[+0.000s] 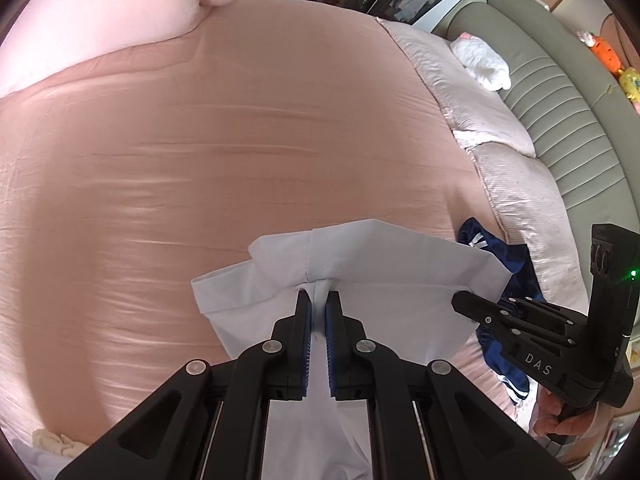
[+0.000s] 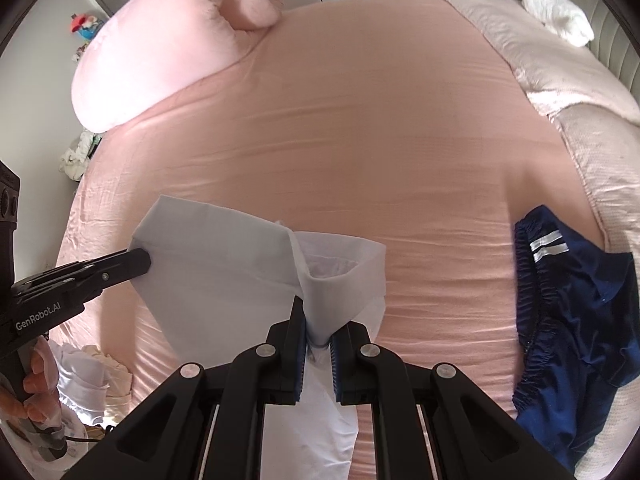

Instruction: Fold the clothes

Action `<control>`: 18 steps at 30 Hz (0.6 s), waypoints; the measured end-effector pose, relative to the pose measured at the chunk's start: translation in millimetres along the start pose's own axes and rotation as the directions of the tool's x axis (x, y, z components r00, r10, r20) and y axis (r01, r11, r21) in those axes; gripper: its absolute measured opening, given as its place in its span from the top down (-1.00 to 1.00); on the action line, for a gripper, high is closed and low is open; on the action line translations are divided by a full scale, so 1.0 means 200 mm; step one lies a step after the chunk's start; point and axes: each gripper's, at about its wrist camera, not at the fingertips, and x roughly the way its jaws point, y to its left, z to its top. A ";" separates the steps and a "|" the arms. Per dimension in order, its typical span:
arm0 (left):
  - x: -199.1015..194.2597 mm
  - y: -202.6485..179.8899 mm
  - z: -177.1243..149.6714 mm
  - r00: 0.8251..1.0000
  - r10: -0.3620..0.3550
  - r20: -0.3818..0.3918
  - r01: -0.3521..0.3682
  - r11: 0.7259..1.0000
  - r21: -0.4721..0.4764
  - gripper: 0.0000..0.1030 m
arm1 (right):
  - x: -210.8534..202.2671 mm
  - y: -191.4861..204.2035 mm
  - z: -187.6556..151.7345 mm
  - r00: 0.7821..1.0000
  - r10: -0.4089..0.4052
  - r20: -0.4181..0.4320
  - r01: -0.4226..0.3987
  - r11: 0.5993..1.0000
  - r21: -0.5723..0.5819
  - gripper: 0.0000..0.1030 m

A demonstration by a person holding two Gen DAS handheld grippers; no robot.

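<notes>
You've got the white garment point(image 1: 360, 276) held up over the pink bed point(image 1: 240, 140), near its front edge. Its top hem runs side to side btwn your two grippers, the rest hangs down toward you. Plain pale fabric w/ a stitched band, a bit bunched. Left gripper point(image 1: 318, 300) and right gripper point(image 2: 318, 320) are both pinched tight on it. Navy shorts point(image 2: 572, 320) lie off to the right.

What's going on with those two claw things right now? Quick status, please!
Left gripper and right gripper both clamped on the white garment, held above the pink bed. Navy shorts lie to the right, clear of it.
</notes>
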 end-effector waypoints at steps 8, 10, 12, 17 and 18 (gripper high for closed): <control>0.17 -0.03 0.01 0.999 0.005 -0.054 -0.005 1.000 0.007 0.89 | 0.14 -0.12 0.02 0.999 0.003 -0.039 -0.002 1.000 0.028 0.83; 0.21 -0.04 0.01 0.997 0.003 -0.074 -0.003 1.000 0.008 0.88 | 0.16 -0.17 -0.01 0.999 0.022 -0.028 -0.020 0.998 0.058 0.83; 0.25 -0.05 0.00 0.994 0.044 -0.103 -0.042 0.999 0.013 0.81 | 0.18 -0.23 -0.04 0.999 0.038 -0.014 -0.037 0.995 0.092 0.83; 0.33 -0.05 0.01 0.985 0.102 -0.142 -0.100 0.995 0.020 0.62 | 0.21 -0.35 -0.11 0.999 0.018 0.040 -0.024 0.988 0.154 0.83; 0.34 -0.04 0.01 0.984 0.099 -0.149 -0.097 0.995 0.017 0.48 | 0.22 -0.37 -0.12 0.998 0.035 0.049 -0.043 0.985 0.164 0.83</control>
